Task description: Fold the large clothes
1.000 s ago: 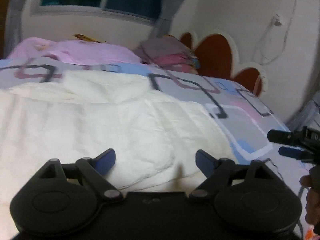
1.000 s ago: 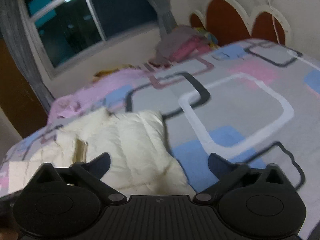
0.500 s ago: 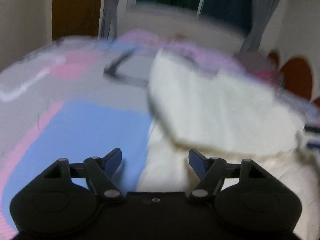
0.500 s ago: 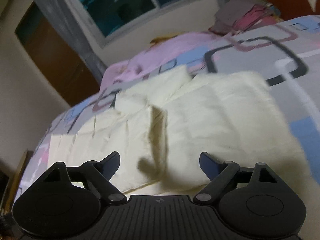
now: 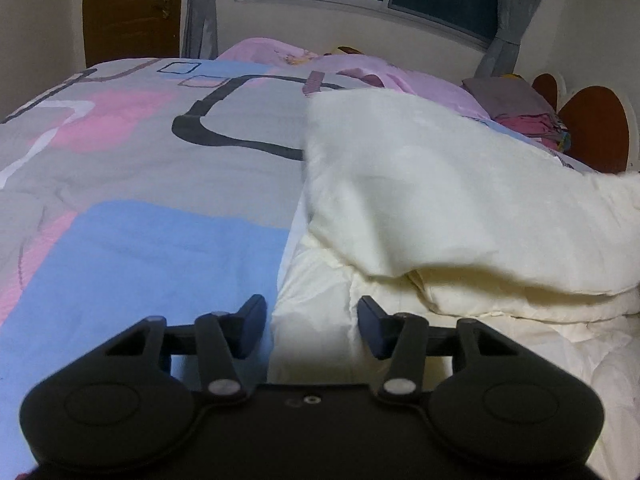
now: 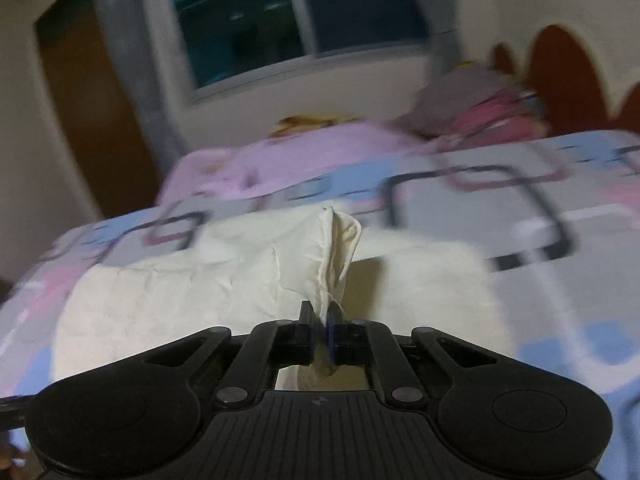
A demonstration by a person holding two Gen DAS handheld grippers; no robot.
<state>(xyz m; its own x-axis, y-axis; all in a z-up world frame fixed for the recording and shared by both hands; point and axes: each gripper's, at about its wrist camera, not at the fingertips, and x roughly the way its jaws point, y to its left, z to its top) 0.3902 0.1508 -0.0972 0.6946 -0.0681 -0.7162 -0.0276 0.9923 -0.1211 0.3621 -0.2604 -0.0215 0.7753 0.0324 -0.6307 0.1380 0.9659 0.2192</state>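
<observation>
Clamping down in the last half second, the right gripper now pinches a corner of the cream garment on the bed, left gripper fingers gaping empty beside it, so a fold's probably starting.

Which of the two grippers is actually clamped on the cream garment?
The right gripper: its jaws are shut on a pinched edge of the cream garment. The left gripper has its jaws apart, with nothing held between them.
</observation>
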